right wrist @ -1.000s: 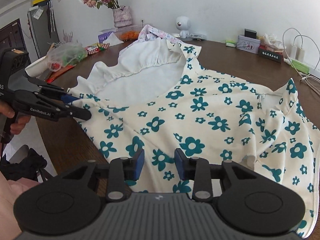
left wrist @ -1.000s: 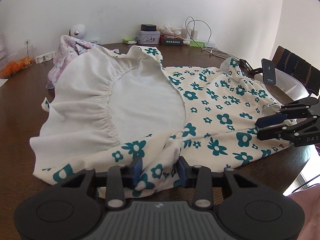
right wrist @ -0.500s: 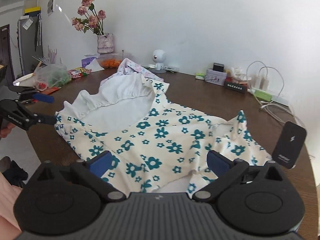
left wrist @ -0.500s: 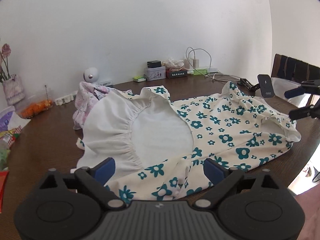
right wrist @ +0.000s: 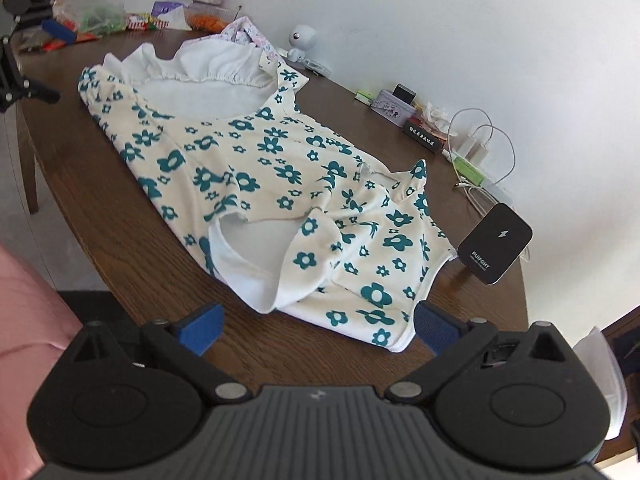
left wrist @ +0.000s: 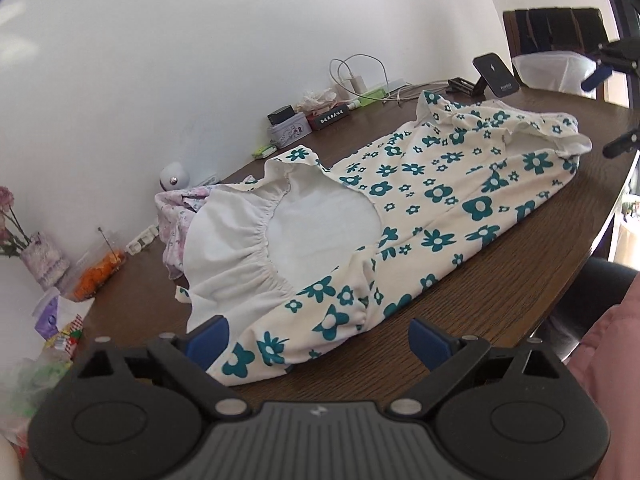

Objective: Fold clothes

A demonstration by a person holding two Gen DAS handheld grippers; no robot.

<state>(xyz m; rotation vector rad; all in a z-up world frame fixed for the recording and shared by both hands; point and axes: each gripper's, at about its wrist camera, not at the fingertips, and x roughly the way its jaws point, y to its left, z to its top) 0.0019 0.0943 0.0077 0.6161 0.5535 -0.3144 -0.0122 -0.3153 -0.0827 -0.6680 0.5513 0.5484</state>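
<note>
Across the table [left wrist: 532,248]: a floral dress [left wrist: 432,200] is lying spread lengthwise, its white lining showing at the ruffled hem end and at the armhole end.
Dress hem end: the left gripper [left wrist: 318,338] is hovering just above it, jaws spread wide, gripping nothing.
Dress shoulder end: the right gripper [right wrist: 318,326] is hanging just beside it, jaws likewise wide apart and empty; a black charger stand [right wrist: 495,244] is sitting near that corner of the dress.
Step in hand: judging by the empty jaws, one long fold is probably lying finished and both grippers are pausing between grasps.
Next move: each gripper is needing to pinch its own end of the dress, both layers together, for folding across the length.
Doubt: how many layers are lying at the hem is hard to tell.
Beyond the dress: a pink-printed garment [left wrist: 176,216] is waiting beside the hem.
</note>
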